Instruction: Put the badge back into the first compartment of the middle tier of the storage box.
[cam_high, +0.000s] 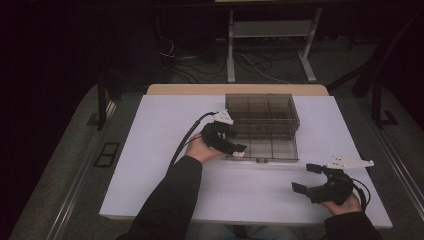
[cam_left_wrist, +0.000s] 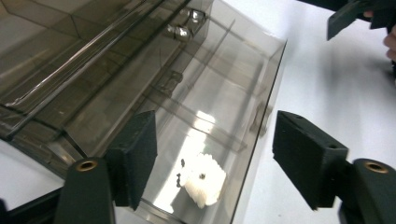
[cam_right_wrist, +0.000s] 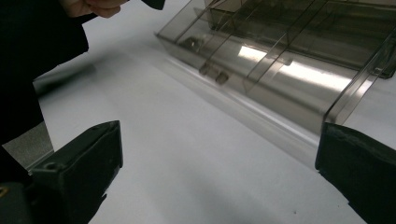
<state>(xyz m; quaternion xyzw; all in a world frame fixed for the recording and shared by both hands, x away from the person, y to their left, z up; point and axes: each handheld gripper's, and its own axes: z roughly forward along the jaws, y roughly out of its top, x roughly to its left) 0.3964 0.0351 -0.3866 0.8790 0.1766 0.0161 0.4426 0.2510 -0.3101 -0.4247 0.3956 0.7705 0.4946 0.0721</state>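
A smoky clear plastic organizer box (cam_high: 262, 127) with dividers lies open on the white table, its lid raised at the back. My left gripper (cam_high: 239, 148) hovers open over the box's front left compartment. In the left gripper view a small white object (cam_left_wrist: 204, 179) lies in that compartment of the box (cam_left_wrist: 140, 74), between and below the two open jaws of my left gripper (cam_left_wrist: 215, 158). My right gripper (cam_high: 303, 178) is held open near the table's front right, apart from the box. In the right gripper view the box front wall (cam_right_wrist: 280, 79) is ahead, with nothing between the jaws of my right gripper (cam_right_wrist: 219, 172).
The white table top (cam_high: 165, 150) has bare room to the left and front of the box. A cable (cam_high: 187, 135) trails from the left gripper. Beyond the table stand a metal frame (cam_high: 272, 45) and floor cables. The other hand (cam_right_wrist: 95, 7) appears at the top left of the right gripper view.
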